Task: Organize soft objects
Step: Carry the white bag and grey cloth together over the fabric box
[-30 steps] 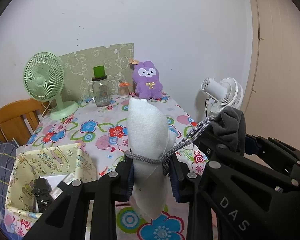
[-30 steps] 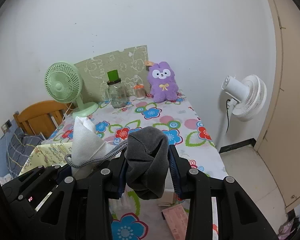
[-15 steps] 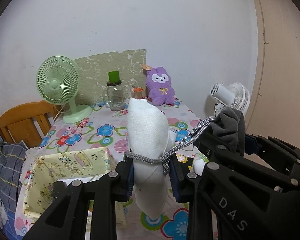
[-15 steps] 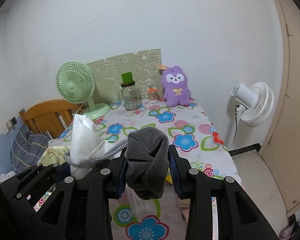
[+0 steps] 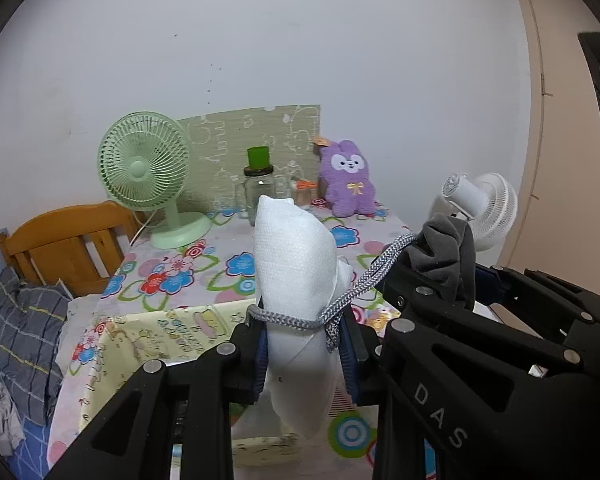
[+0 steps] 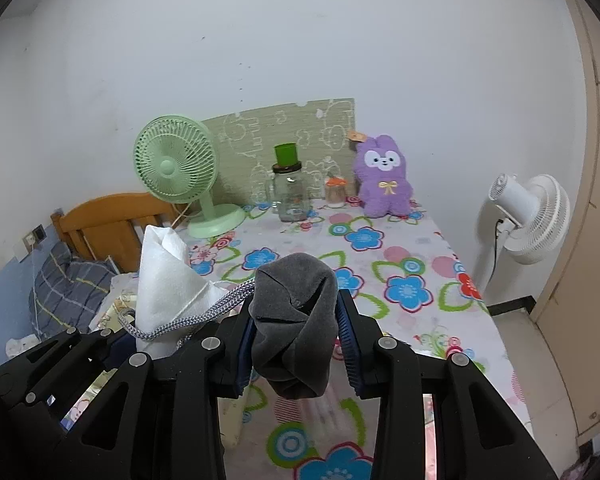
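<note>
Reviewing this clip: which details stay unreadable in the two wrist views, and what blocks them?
- Pale yellow patterned fabric box: left wrist view, its inside is hidden behind the left gripper.
- Grey braided cord: both views, its ends vanish behind the white cloth bundle and dark grey cloth.
- Small orange-lidded jar: contents too small to make out.
</note>
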`<state>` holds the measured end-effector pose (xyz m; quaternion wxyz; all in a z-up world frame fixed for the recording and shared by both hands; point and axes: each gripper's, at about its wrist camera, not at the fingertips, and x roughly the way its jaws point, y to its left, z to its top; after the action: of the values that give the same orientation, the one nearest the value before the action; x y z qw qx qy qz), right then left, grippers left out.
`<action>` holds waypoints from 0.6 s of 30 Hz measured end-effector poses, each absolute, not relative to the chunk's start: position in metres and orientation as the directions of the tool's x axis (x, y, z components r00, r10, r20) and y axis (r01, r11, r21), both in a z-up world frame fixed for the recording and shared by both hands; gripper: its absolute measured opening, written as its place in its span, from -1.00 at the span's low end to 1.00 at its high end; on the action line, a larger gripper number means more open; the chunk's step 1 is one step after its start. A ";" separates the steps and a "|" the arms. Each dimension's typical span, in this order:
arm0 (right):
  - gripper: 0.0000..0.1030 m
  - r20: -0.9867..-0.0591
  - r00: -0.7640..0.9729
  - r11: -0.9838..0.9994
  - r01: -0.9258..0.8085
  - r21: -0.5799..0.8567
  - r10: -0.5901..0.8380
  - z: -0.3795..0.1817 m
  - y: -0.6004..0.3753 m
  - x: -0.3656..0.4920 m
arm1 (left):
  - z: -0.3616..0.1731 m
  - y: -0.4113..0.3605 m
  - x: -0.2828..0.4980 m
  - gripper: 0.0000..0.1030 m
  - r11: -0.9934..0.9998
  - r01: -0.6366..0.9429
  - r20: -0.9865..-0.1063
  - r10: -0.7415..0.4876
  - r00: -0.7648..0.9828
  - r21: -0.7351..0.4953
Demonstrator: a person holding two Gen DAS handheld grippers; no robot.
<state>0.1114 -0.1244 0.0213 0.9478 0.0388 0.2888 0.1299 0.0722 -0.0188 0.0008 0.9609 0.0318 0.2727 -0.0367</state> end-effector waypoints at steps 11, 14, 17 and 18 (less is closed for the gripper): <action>-0.22 -0.555 0.776 0.953 -0.273 0.135 0.301 0.017 -0.082 0.121 | -0.006 0.022 0.077 -0.42 0.999 0.032 -0.537 -0.020 0.843 0.014; -0.22 -0.563 0.764 0.947 -0.291 0.135 0.315 0.013 -0.069 0.125 | -0.011 0.034 0.080 -0.41 1.000 0.014 -0.544 -0.006 0.839 0.011; -0.22 -0.571 0.752 0.942 -0.305 0.143 0.330 0.009 -0.058 0.128 | -0.014 0.045 0.082 -0.41 1.000 0.001 -0.551 0.003 0.835 0.007; -0.22 -0.574 0.748 0.941 -0.308 0.144 0.333 0.008 -0.055 0.129 | -0.015 0.048 0.083 -0.41 1.000 -0.003 -0.552 0.005 0.834 0.005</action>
<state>0.1288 -0.0552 0.0080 0.9348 0.0201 0.3105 0.1713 0.0828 0.0477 -0.0154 0.9576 0.0019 0.2881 0.0019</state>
